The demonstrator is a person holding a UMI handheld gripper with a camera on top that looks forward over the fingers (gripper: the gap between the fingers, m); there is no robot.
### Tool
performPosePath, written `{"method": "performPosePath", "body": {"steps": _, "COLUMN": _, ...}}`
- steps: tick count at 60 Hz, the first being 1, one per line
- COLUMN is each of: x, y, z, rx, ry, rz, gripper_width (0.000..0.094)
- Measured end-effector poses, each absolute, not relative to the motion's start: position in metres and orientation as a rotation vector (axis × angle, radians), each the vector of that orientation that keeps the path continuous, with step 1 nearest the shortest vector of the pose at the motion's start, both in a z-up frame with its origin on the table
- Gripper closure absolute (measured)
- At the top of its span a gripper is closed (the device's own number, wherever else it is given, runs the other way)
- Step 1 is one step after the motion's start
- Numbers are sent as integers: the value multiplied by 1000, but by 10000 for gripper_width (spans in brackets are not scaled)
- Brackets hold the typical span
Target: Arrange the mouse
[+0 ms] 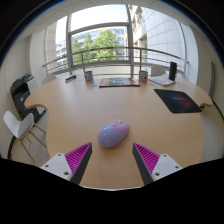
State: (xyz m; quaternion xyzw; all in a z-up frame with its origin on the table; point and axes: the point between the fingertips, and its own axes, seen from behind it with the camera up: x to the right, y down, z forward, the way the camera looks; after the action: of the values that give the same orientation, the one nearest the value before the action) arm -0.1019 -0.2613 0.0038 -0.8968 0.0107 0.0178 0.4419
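The single camera rode on the gripper (112,160), looking forward along its fingers. It faced across the wide tan wooden table (70,115) toward a large window (98,42).

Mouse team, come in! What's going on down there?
Gripper open, empty. Mouse on table, just ahead of fingers. Mousepad far off. Nothing in the way.

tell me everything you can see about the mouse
The mouse is a small, rounded computer mouse in pale lilac with a smooth, plastic-looking shell. It lies flat on the light wooden table, just ahead of the open gripper and roughly centred between its fingers, which do not touch it. No cable is visible.
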Motion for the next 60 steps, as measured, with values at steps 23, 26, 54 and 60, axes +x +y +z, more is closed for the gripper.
{"method": "performPosePath", "body": {"steps": 23, "x": -121, "y": -171, "z": -18, "rx": -2254, "ry": 35, "rz": -36, "gripper_width": 189}}
{"method": "performPosePath", "body": {"steps": 26, "x": -124, "y": -166, "z": -19, "rx": -2254, "ry": 26, "rz": -41, "gripper_width": 223}}
{"method": "performPosePath", "body": {"steps": 54, "x": -134, "y": -147, "z": 28, "rx": -2221, "ry": -132, "rz": 70, "gripper_width": 479}}
{"method": "performPosePath", "body": {"steps": 60, "x": -125, "y": -119, "z": 121, "rx": -2070, "ry": -157, "rz": 178, "gripper_width": 480}}
